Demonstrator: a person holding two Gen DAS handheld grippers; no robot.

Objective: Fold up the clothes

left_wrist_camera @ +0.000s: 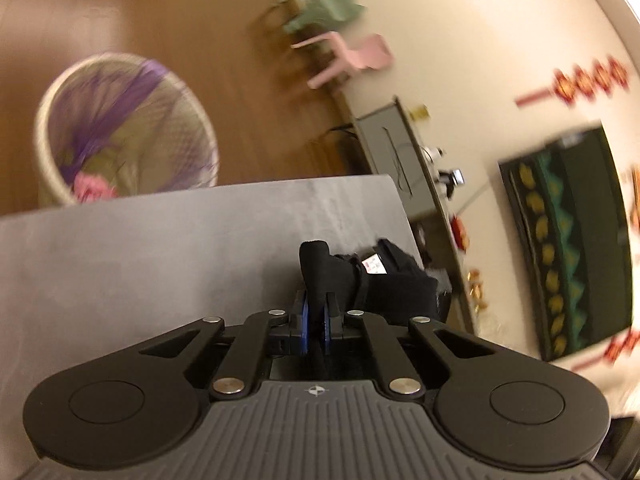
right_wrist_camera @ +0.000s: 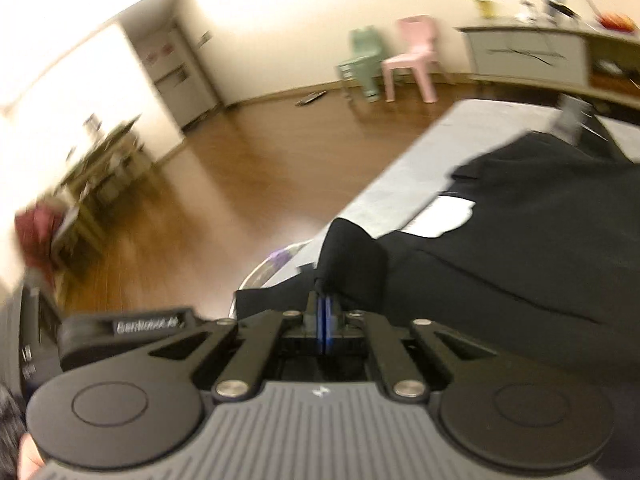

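Here, one black garment (right_wrist_camera: 520,248) is seen on the grey table (left_wrist_camera: 140,248), stretched away towards its far end. It is clamped by two grippers: left gripper (left_wrist_camera: 316,312), right gripper (right_wrist_camera: 323,304).

black garment (right_wrist_camera: 520,248), bunched, white label, on table

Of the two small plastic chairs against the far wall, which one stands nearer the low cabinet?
The pink chair. It stands between the green chair and the low cabinet, so the green one is farther from it.
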